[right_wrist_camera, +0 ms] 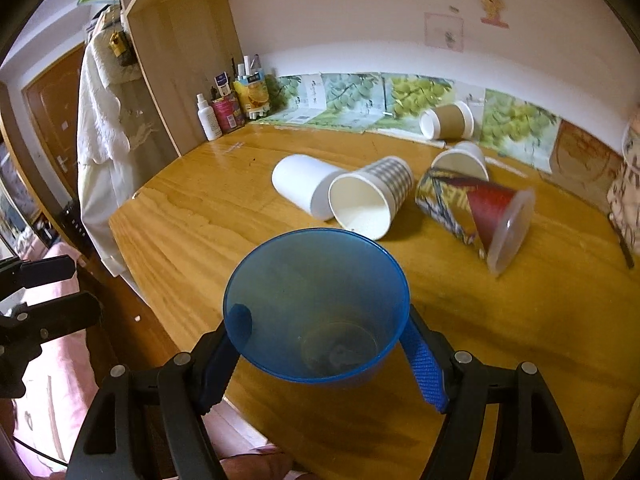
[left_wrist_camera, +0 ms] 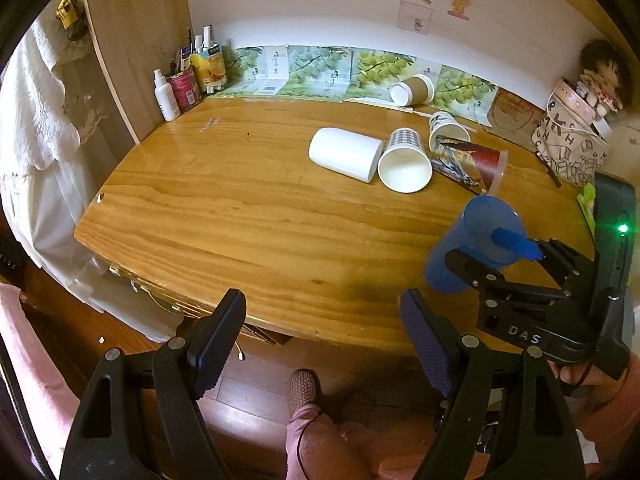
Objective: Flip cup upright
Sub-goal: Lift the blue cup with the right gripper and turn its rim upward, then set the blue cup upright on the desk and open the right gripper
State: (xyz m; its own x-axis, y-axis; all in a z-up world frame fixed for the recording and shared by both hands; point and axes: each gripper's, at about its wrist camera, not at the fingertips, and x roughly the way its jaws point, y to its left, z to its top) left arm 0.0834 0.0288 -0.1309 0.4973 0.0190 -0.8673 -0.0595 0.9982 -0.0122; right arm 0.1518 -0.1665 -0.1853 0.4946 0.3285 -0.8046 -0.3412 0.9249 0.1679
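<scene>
A translucent blue plastic cup (right_wrist_camera: 316, 308) sits between my right gripper's blue-padded fingers (right_wrist_camera: 424, 364), its open mouth facing the camera. In the left wrist view the same blue cup (left_wrist_camera: 472, 240) is tilted and held just above the wooden table (left_wrist_camera: 240, 208) by my right gripper (left_wrist_camera: 492, 252), shut on it. My left gripper (left_wrist_camera: 324, 320) is open and empty, hanging over the table's near edge. My left gripper also shows at the left edge of the right wrist view (right_wrist_camera: 56, 284).
Several cups lie on their sides mid-table: a white one (left_wrist_camera: 346, 154), a checked one (left_wrist_camera: 404, 160), a red printed one with a clear lid (left_wrist_camera: 472, 164), a patterned one (left_wrist_camera: 446, 128) and a brown one (left_wrist_camera: 414, 89). Bottles and cans (left_wrist_camera: 188, 80) stand back left, a bag (left_wrist_camera: 572, 140) back right.
</scene>
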